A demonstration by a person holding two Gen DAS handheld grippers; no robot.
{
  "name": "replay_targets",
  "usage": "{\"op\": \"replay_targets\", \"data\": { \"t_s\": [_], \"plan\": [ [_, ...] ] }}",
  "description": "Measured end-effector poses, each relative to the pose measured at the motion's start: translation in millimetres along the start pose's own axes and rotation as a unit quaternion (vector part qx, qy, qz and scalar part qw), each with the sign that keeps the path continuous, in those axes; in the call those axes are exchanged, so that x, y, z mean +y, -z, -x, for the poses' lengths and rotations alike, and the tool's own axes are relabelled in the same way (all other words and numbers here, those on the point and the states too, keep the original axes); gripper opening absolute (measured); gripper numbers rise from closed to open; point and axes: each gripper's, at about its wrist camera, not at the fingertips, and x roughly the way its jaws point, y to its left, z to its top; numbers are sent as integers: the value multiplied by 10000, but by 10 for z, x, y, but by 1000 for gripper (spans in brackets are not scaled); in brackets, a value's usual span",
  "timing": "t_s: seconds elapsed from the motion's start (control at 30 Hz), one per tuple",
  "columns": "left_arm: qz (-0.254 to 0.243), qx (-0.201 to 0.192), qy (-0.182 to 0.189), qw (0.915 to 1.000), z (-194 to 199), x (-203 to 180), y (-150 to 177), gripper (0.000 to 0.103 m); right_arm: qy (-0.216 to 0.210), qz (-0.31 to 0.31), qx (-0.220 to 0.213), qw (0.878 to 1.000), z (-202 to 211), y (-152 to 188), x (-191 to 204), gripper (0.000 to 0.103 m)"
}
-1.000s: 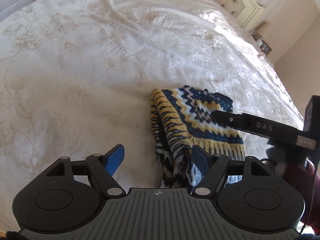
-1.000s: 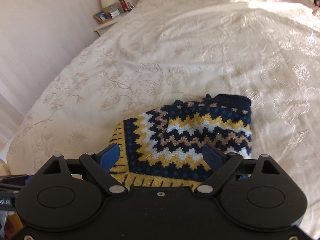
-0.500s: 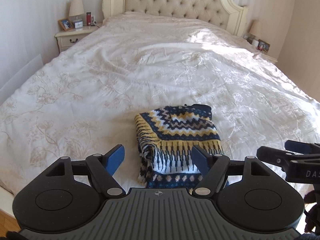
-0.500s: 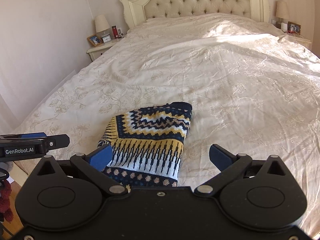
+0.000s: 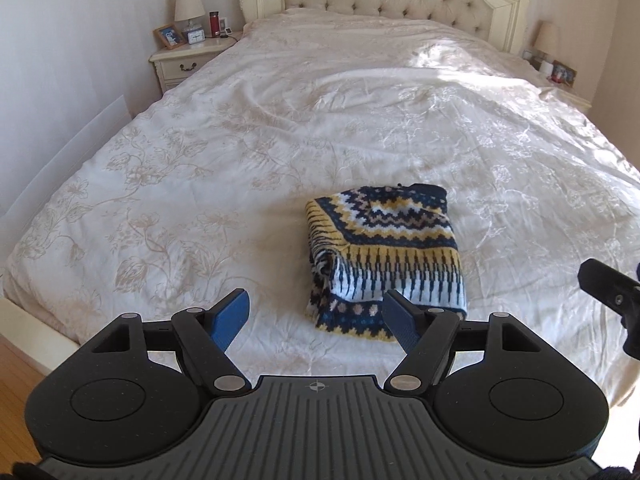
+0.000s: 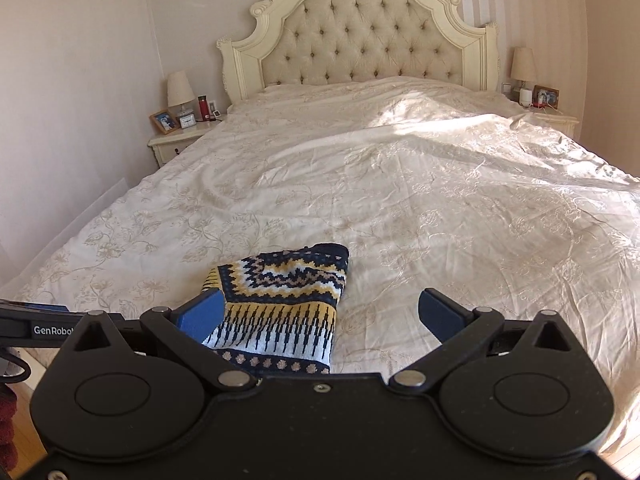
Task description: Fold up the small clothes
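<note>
A small knitted garment (image 5: 386, 256) in navy, yellow and white zigzags lies folded into a compact rectangle near the foot of the bed; it also shows low in the right wrist view (image 6: 282, 308). My left gripper (image 5: 316, 318) hangs open above the bed's foot edge, just short of the garment, holding nothing. My right gripper (image 6: 320, 316) is open too, raised and back from the garment, which lies ahead and to its left. The tip of the right gripper (image 5: 608, 292) pokes in at the right edge of the left wrist view.
The cream floral bedspread (image 5: 280, 128) covers a wide bed with a tufted headboard (image 6: 360, 44). Nightstands with lamps stand on the left (image 5: 188, 56) and right (image 6: 536, 108). Wooden floor (image 5: 16, 368) shows below the foot of the bed.
Both grippers have pulled back and up from the folded garment toward the foot of the bed, so the whole bed and headboard have come into view. The garment stays where it lay.
</note>
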Motion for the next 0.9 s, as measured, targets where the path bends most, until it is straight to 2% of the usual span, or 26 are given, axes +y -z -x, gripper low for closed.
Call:
{"op": "replay_targets", "data": {
  "t_s": [0.13, 0.27, 0.53, 0.9],
  "plan": [
    [-134, 16, -178, 9998, 67, -14, 74, 72, -148, -83, 172, 9997, 28, 42, 21, 102],
    [-249, 42, -296, 9992, 113, -21, 146, 72, -120, -7, 351, 9993, 48, 112, 82, 102],
    [-73, 246, -156, 9995, 142, 58, 233, 72, -220, -10, 671, 9975, 80, 218, 98, 102],
    [-81, 336, -40, 9994, 166, 97, 277, 72, -154, -152, 668, 9975, 140, 234, 111, 102]
  ]
}}
